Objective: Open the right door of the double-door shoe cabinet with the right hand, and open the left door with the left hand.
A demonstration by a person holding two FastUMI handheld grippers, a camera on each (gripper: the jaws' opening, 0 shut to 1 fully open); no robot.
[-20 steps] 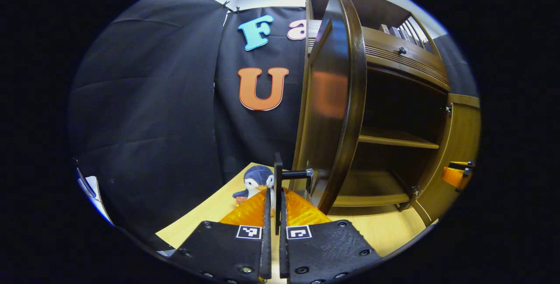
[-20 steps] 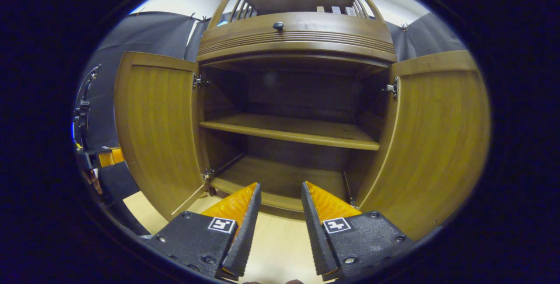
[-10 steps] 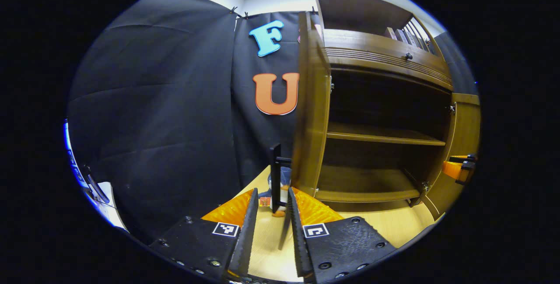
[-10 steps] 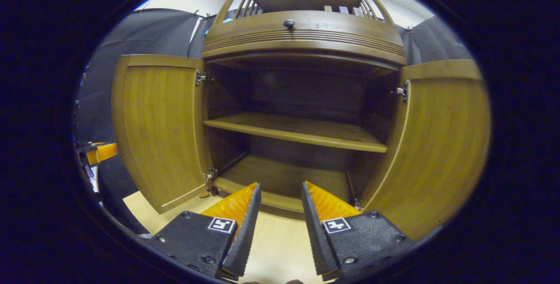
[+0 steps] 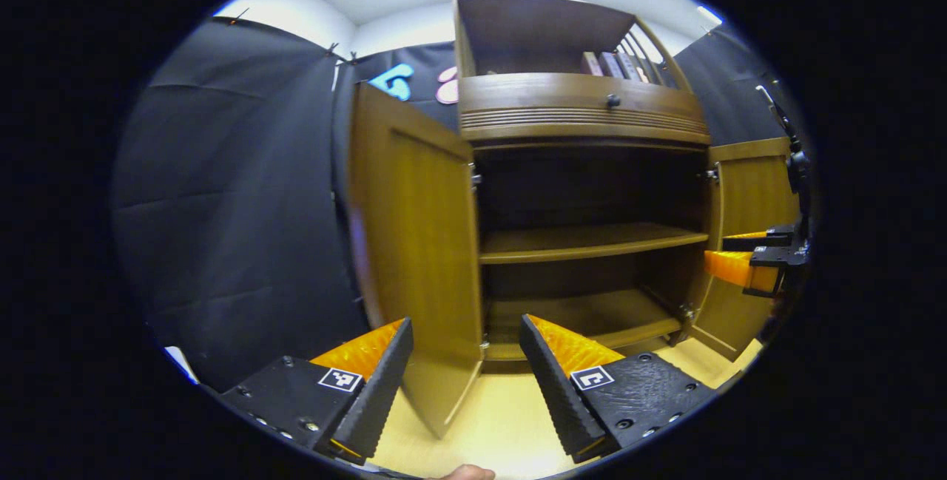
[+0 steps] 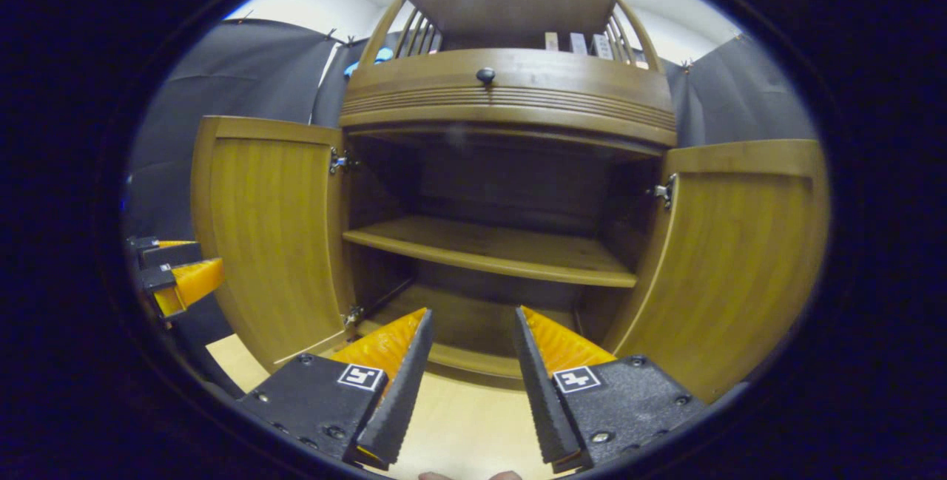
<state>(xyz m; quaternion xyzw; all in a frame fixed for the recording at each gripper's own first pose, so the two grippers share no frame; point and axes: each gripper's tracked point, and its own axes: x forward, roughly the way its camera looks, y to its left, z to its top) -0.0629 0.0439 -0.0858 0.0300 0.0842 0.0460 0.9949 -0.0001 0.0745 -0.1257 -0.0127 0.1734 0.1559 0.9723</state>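
The light wooden surface (image 6: pixel 459 428) runs from under both claws up to the foot of the shoe cabinet (image 6: pixel 510 95), which stands against the black cloth wall (image 5: pixel 222 206) of the booth, with a white wall and ceiling above it.

In the left gripper view, the left claw (image 5: pixel 462 332) has its fingers spread wide, holding and touching nothing; the lower edge of the left door (image 5: pixel 422 243) shows in the gap between them, a little farther off. That door is swung out wide, its pale inner face turned toward the camera. At the right edge of this view the right claw (image 5: pixel 729 254) hangs in front of the right door (image 5: pixel 751 199), apart from it as far as can be told.

In the right gripper view, the right claw (image 6: pixel 466 325) is likewise spread apart and empty, pointed at the cabinet's bottom board. The left door (image 6: pixel 270 236) and right door (image 6: pixel 740 258) both stand wide open to either side. Between them the dark interior holds one middle shelf (image 6: pixel 488 247) with nothing on it. The left claw (image 6: pixel 185 265) shows at the left edge, just beside the left door's outer edge. Above the opening sits a drawer front with a dark knob (image 6: pixel 485 75), and on top an open rack with a few small items too small to identify.
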